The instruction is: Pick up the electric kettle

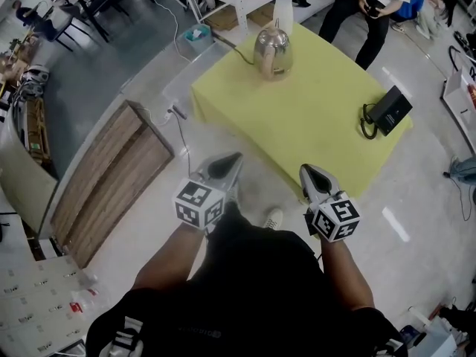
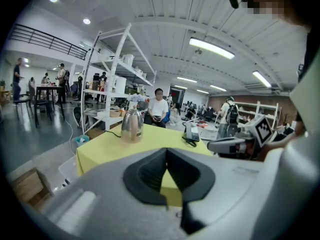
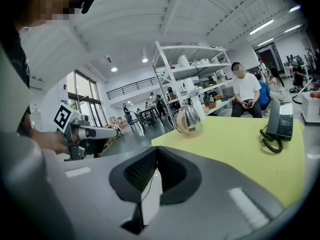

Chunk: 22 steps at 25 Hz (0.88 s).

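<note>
Our left tool [image 1: 236, 159] and right tool [image 1: 306, 171] sit closed, empty; reaching the kettle [image 1: 272, 50] unopened, we could topple it.

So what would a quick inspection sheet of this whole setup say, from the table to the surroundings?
Surface: table under a yellow cloth, mostly bare.
Job's things: shiny steel electric kettle, upright near the far edge, untouched.
Clutter: black desk telephone at the right edge; white vase behind the kettle.
Grippers: left gripper and right gripper, both shut and empty, near the table's front edge, well short of the kettle.
Cables: black kettle cord leading off the far side; coiled phone cord.
Surroundings: wooden panel on the floor at left; white shelving rack; person in a white top beyond the table.
</note>
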### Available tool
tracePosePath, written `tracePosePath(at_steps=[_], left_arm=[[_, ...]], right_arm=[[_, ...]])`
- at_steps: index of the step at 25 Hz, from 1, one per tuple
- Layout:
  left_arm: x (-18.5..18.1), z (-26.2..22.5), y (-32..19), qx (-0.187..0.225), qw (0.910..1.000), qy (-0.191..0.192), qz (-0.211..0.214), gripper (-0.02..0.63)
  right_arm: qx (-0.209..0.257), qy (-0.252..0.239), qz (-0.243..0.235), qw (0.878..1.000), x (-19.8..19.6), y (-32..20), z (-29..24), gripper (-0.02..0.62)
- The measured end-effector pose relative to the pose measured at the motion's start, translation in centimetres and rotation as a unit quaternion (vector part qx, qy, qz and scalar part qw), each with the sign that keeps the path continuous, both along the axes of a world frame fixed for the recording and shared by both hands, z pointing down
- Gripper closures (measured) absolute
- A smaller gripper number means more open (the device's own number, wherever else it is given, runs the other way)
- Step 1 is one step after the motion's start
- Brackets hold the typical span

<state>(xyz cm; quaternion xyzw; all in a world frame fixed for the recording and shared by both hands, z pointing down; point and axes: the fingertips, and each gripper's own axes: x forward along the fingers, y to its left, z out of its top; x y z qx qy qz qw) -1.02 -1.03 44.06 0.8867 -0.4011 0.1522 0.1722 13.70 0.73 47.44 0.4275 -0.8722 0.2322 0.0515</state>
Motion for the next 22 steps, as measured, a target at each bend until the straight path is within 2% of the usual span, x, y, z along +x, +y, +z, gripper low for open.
tracePosePath(at_steps=[15,22], left_arm=[[-3.6,2.1,-4.6,-0.021,0.9996,0.008,0.015,0.604],[-6.3,2.5,-8.1,-0.032,0.9993,0.007,0.018,0.604]], right_arm=[[-0.032,0.021,0.005,0.999,-4.4,-4.3,1.9,0.589],[-0.045,0.028,0.026,0.998,-5.7,-7.5,2.2,0.589]])
